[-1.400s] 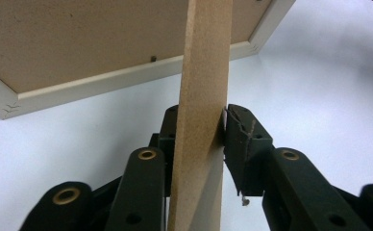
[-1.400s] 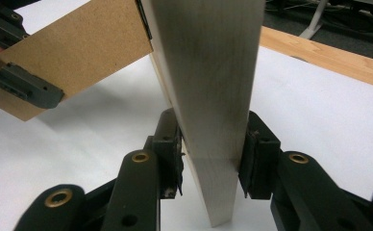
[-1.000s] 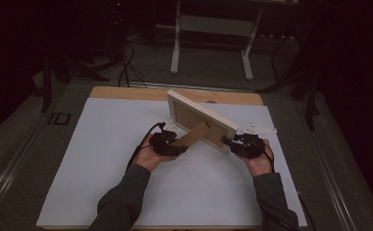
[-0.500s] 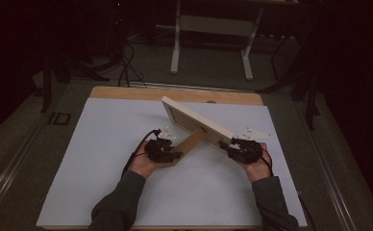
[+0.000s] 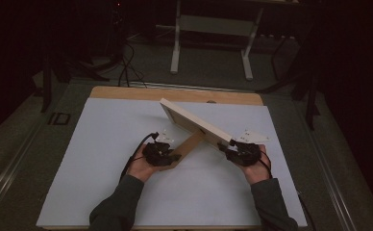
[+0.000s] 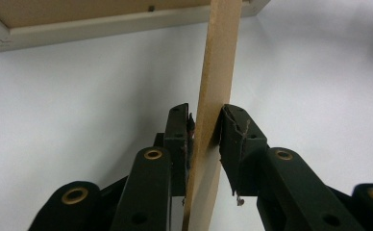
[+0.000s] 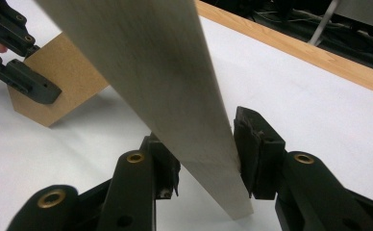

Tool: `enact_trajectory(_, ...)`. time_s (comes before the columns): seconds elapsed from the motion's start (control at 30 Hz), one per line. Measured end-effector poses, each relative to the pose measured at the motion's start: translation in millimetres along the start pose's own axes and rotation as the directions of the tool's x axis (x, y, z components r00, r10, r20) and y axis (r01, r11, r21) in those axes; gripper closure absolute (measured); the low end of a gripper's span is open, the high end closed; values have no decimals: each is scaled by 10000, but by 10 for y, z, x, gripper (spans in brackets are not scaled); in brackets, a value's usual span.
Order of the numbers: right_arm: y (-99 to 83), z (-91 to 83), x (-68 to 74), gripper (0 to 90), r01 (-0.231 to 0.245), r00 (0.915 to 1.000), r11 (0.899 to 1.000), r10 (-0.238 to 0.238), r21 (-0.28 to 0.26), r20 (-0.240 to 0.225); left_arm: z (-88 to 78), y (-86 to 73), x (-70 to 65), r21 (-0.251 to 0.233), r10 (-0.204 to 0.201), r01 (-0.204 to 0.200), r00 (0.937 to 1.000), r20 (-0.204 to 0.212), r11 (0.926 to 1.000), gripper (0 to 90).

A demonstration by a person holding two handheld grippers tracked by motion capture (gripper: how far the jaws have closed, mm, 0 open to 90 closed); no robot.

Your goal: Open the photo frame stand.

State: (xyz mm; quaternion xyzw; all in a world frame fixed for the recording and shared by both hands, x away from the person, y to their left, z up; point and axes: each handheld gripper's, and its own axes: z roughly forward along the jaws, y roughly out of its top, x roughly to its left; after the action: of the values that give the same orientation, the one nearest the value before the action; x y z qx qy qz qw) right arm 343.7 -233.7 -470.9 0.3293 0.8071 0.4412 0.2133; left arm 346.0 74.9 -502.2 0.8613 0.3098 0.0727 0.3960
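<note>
A dim lab or workshop corner, set up for recording bench work

I'm standing in a dark room where light is falling on little but the bench (image 5: 103,92), a wooden top lying under a white sheet (image 5: 107,144). Behind it, black cables (image 5: 124,62) are trailing across a grey floor (image 5: 208,67), the pale metal legs of a stand (image 5: 176,48) are rising there, and a rail (image 5: 11,159) is running along the floor beside the bench.
</note>
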Motion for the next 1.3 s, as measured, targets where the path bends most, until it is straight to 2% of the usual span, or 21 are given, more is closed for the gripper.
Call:
enact_trajectory(0.17,-17,0,24,614,44,10000,10000,-43,-64,46,-26,-55,-15,19,-56,57,9996,-294,10000,731)
enact_trajectory(0.5,-37,-1,69,611,83,9998,9999,-81,-125,182,-73,-160,-8,51,-275,276,9993,-250,9996,714)
enact_trajectory(0.77,-30,-48,55,586,-224,9997,9997,224,5,-99,-121,-194,17,-38,-463,462,9985,-284,9989,674)
enact_trajectory(0.9,-5,-115,57,561,-426,9987,9988,419,-257,-277,-152,-195,13,-104,-472,468,9981,-391,9988,644)
enact_trajectory(1.17,-42,-114,34,552,-627,9972,9973,609,-392,-445,-288,-206,73,-690,-1013,996,9946,-219,9926,603)
enact_trajectory(1.3,-92,-113,3,544,-766,9962,9966,753,-310,-429,-325,-209,133,-819,-1542,1514,9876,-301,9851,573)
